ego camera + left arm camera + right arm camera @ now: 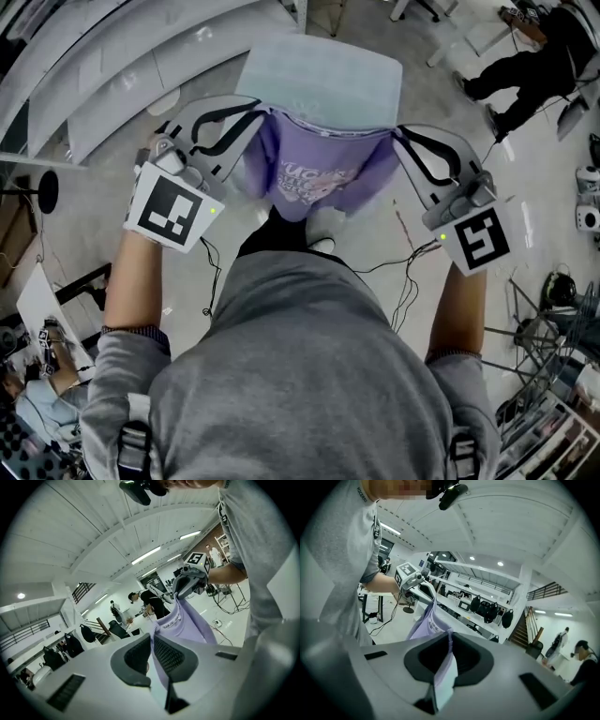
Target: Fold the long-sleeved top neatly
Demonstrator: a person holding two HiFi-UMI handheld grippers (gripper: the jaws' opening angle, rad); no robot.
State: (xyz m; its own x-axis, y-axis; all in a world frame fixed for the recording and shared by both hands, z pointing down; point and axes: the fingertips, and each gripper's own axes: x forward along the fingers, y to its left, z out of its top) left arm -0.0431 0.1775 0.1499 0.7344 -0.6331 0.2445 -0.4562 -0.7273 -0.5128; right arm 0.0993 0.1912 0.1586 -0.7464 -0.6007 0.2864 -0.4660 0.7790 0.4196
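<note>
A person (309, 375) holds a purple long-sleeved top (319, 173) stretched in mid-air above the floor (530, 178), left gripper (151, 644) and right gripper (449, 641) each clamped on its fabric.

Bright, even indoor light fills all three views. It comes from long white ceiling strip lights (146, 555) and small round ceiling lamps (500, 564). The glossy pale floor (525, 178) carries soft glare, and shadows are faint. Both gripper views bend strongly outward and have black corners. The grey left tongs (152, 654) and right tongs (451, 651), close to the lens, look soft. The lilac long-sleeved fabric top (314, 173) is slightly blurred.
</note>
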